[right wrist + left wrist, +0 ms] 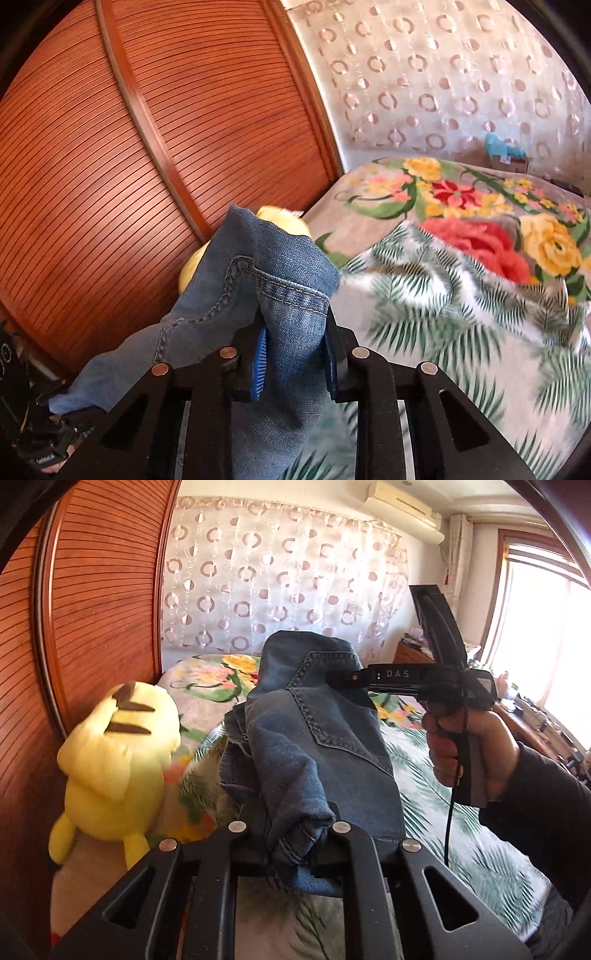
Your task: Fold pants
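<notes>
Left tool [291, 843] and right tool [295, 354] both pinch the pants [317, 738], stretched lengthwise between them above the bed [461, 812].

Hemmed on the left by the slatted wooden wardrobe [92, 602], with a yellow plush toy [118, 760] propped against it at the edge of the bed [461, 812]. Blocked straight ahead by the lifted jeans [317, 738], pinched by both grippers. Open over the leaf-print bedspread [461, 295] to the right. Closed off behind by the circle-patterned curtain [280, 572].
</notes>
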Motion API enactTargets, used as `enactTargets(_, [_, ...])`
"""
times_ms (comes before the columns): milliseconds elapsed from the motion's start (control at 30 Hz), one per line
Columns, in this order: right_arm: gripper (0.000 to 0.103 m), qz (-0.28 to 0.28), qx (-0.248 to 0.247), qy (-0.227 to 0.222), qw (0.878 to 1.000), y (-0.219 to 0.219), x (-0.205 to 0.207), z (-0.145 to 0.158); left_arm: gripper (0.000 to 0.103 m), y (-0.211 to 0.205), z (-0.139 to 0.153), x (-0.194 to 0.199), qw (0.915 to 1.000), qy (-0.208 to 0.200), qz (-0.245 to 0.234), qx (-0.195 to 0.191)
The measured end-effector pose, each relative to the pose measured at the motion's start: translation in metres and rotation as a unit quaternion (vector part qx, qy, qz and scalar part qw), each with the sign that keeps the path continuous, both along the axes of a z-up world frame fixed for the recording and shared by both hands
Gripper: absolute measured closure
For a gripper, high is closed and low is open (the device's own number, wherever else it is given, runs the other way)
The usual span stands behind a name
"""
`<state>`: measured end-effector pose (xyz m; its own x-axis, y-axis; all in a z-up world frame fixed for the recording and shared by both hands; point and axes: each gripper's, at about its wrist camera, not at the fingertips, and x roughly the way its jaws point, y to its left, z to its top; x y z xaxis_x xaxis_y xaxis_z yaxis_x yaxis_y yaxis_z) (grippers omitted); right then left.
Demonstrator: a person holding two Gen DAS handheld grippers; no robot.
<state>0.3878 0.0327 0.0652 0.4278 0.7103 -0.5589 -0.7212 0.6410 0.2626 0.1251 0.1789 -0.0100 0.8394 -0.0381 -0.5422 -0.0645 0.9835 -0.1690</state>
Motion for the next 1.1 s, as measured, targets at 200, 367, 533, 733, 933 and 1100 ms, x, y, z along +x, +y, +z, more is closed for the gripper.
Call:
enactTargets(200, [0.076, -0.025, -0.013, -0.003, 1.0, 0.038, 0.063, -0.013, 0.088, 0.028, -0.021, 0.055, 0.9991, 0.038, 0.016, -0.001])
enactTargets(367, [0.054, -0.022, -0.087, -0.01, 0.996, 0.07, 0.081, -0.041, 0.088, 0.028, -0.052, 0.053, 0.9959, 0.086, 0.027, 0.003])
enactTargets(533, [0.052, -0.042, -0.06, -0.09, 0.993, 0.064, 0.081, -0.025, 0.088, 0.035, -0.068, 0.046, 0.9941, 0.101, 0.036, -0.017])
enactTargets(733, [0.052, -0.027, -0.09, -0.057, 0.994, 0.083, 0.094, -0.045, 0.088, 0.028, -0.065, 0.048, 0.9943, 0.099, 0.038, -0.007])
enactTargets(933, [0.052, -0.054, -0.117, -0.034, 0.991, 0.094, 0.108, -0.063, 0.081, 0.027, -0.059, 0.043, 0.9946, 0.093, 0.046, -0.01])
enactTargets(1100, [0.052, -0.053, -0.093, -0.051, 0.993, 0.069, 0.073, -0.037, 0.072, 0.023, -0.044, 0.025, 0.9943, 0.074, 0.075, 0.01])
